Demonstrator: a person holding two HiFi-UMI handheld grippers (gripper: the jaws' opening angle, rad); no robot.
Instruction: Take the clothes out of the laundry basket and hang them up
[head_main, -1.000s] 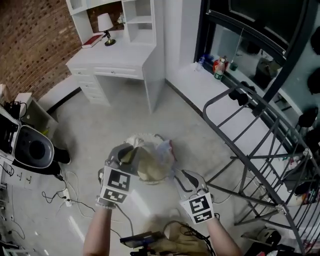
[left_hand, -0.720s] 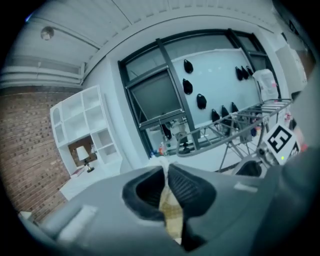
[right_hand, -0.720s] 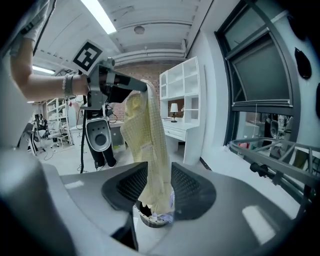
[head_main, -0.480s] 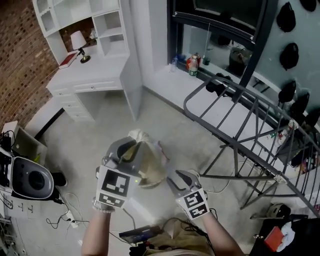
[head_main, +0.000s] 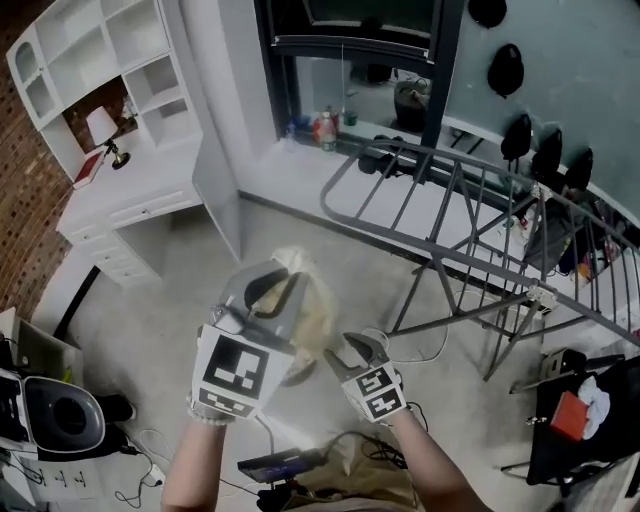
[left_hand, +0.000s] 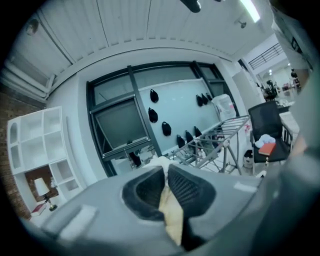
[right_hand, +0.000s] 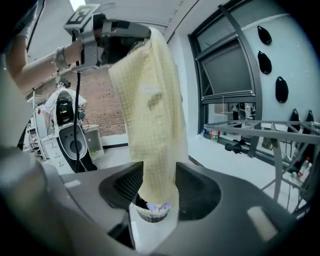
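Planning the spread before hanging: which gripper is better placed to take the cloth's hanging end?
Probably right: the right gripper has just been opening its jaws, the yellow cloth hangs between them unpinched, while the left gripper is shut on its top.

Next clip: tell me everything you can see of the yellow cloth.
The cloth is pale yellow with a fine check weave, soft and limp. The left gripper is shut on its top edge, so it hangs straight down as a loose fold. Its lower end hangs between the jaws of the right gripper, which have just been opening and do not clamp it.
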